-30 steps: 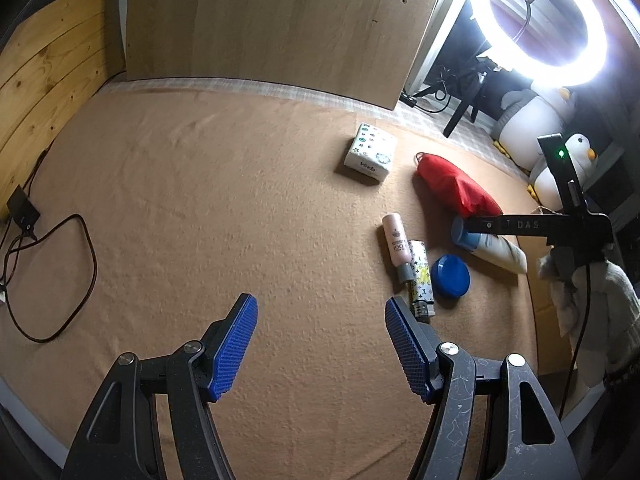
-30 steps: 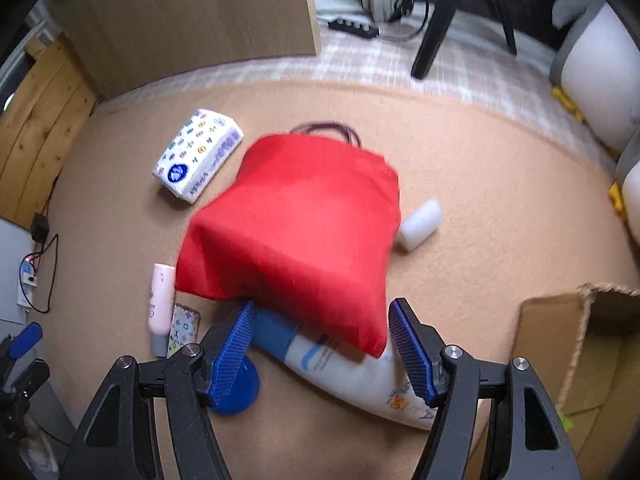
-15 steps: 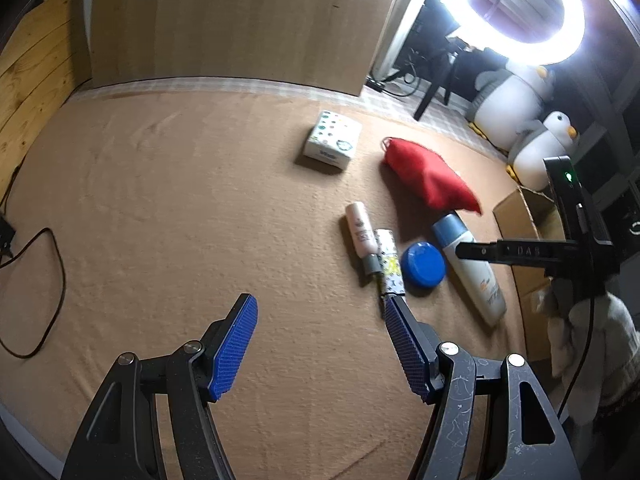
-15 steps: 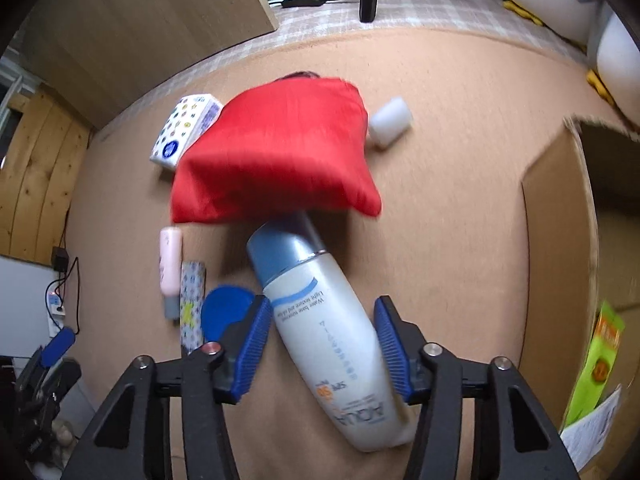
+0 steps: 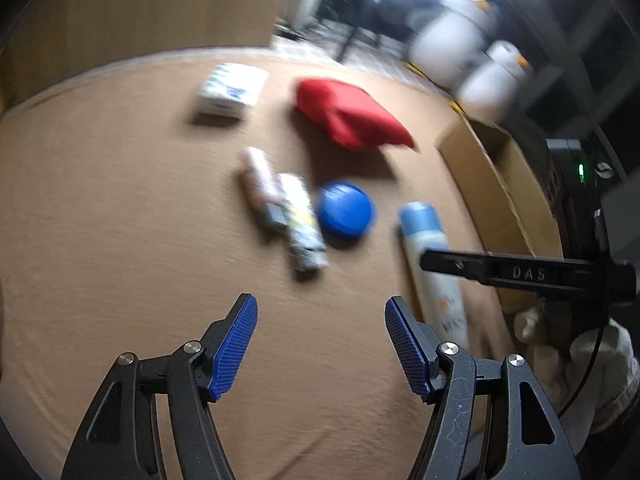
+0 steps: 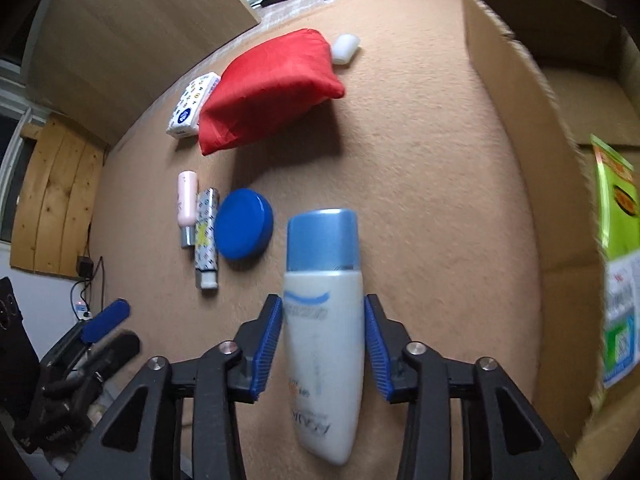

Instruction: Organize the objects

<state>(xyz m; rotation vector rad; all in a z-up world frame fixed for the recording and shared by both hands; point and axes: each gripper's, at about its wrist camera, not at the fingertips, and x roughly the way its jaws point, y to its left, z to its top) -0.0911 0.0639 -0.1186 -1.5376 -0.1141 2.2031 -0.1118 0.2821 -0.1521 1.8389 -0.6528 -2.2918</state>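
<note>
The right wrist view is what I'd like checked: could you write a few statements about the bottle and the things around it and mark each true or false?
1. The white bottle with the blue cap lies between the right gripper pads. True.
2. The red pouch sits inside the cardboard box. False: it lies on the tan cloth, outside the box.
3. The round blue lid lies beside the patterned tube. True.
4. The left gripper holds the pink tube. False: it is open and empty.
5. The bottle's cap points toward the camera. False: it points away.
</note>
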